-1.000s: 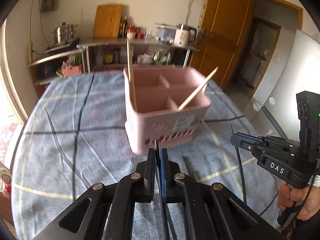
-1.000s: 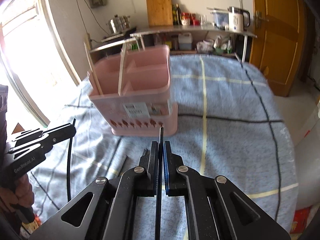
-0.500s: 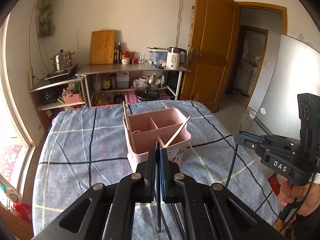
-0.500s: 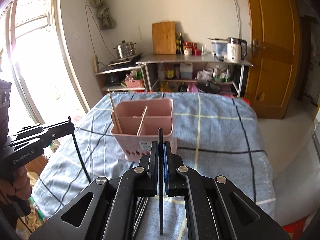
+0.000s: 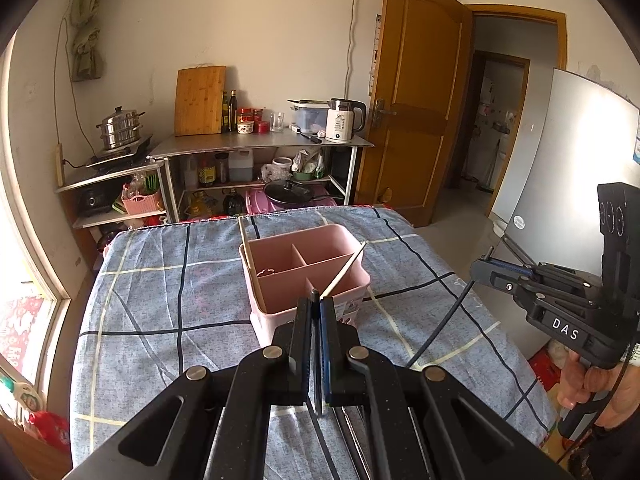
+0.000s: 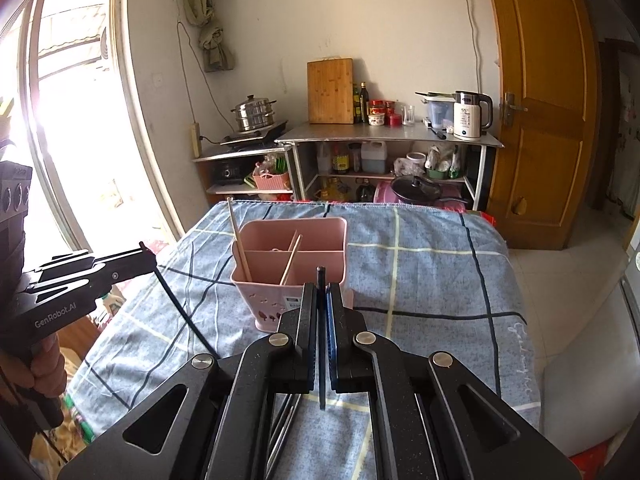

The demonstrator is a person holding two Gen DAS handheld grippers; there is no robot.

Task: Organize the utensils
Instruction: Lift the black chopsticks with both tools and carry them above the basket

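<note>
Pink utensil caddy [image 5: 304, 276] stands mid-table on the blue checked cloth [image 5: 160, 280], two wooden chopsticks [image 6: 240, 240] leaning inside. Left gripper [image 5: 316, 320] and right gripper [image 6: 322, 312] each clamp a black chopstick [image 6: 321, 340], fingers nearly touching

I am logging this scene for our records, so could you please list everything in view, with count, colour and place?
Utensil caddy: one, pink, four compartments, on the table.
Wooden chopsticks: two, tan, leaning in separate caddy compartments.
Black chopsticks: two, one pinched in each gripper.
More utensils: dark, count unclear, on the cloth below the grippers.
Tablecloth: one, blue plaid, over the table.
Cutting board: one, wooden, against the wall.
Kettle: one, white, on the metal shelf.
Steamer pot: one, steel, left shelf.
Door: one, brown, open.
Left gripper: black, jaws shut.
Right gripper: black, jaws shut.
</note>
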